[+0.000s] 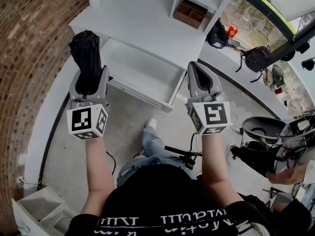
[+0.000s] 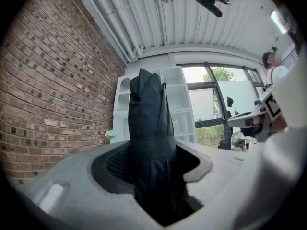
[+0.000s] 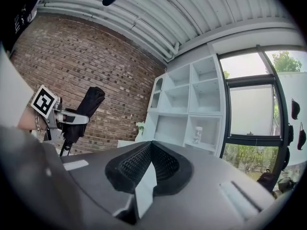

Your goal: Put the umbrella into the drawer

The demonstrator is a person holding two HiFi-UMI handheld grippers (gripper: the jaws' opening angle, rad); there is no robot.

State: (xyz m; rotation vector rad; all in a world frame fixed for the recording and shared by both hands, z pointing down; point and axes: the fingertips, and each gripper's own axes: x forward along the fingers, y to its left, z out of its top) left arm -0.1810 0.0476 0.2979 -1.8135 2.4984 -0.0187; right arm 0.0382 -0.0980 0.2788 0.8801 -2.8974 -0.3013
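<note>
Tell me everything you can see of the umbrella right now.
The umbrella is a compact black one, folded, with its creased fabric canopy gathered shut. The left gripper clamps it around the middle, so it stands crosswise to the jaws, one end rising above them and the other hanging below. It is held in the air near the open white drawer, and nothing else seems to touch it.

Both forearms reach forward, with one gripper in each hand.
The left gripper (image 1: 89,80) points level, its jaws clamped on the folded black umbrella (image 1: 86,53). The right gripper (image 1: 196,67) lies parallel and well apart, its jaws closed together with nothing between them. Left forearm (image 1: 98,173) and right forearm (image 1: 212,161) are bare.
</note>
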